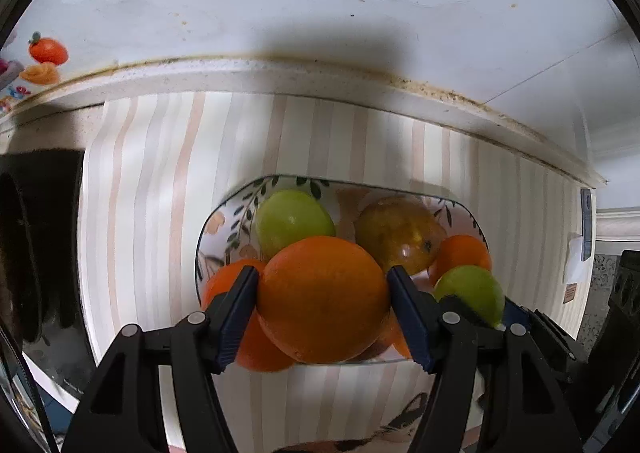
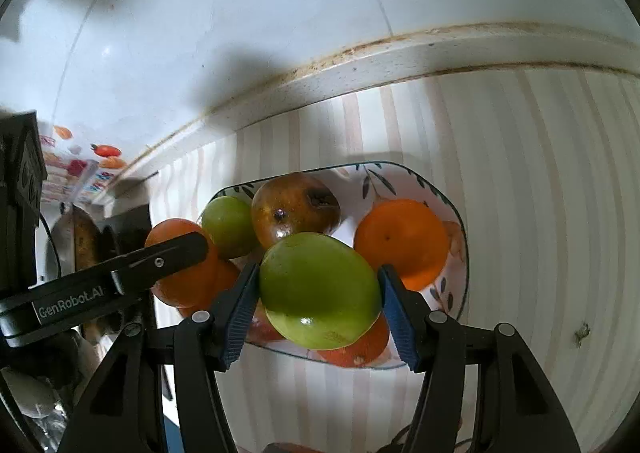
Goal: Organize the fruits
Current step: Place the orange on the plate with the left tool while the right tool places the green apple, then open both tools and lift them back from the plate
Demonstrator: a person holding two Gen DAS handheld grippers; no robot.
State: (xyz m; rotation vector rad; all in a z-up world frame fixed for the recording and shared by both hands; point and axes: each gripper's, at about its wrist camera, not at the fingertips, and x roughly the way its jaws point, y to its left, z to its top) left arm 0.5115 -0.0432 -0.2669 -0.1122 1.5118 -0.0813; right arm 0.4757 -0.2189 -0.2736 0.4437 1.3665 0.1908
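My left gripper (image 1: 323,281) is shut on a large orange (image 1: 322,299), held just above a flower-patterned plate (image 1: 218,213). My right gripper (image 2: 319,277) is shut on a green apple (image 2: 320,289) over the same plate (image 2: 400,181). On the plate lie a second green apple (image 1: 294,221), a brown bruised fruit (image 1: 400,233) and several more oranges, one at the right (image 2: 400,243). The right wrist view shows the held orange (image 2: 180,273) at the left, with one left finger (image 2: 172,253) across it. The held apple (image 1: 472,293) appears at the right of the left wrist view.
The plate stands on a striped mat (image 1: 160,173) on a counter whose stained back edge (image 1: 320,73) meets a white wall. Fruit stickers (image 1: 46,51) are on the wall at the left. A dark appliance (image 1: 36,233) stands left of the mat.
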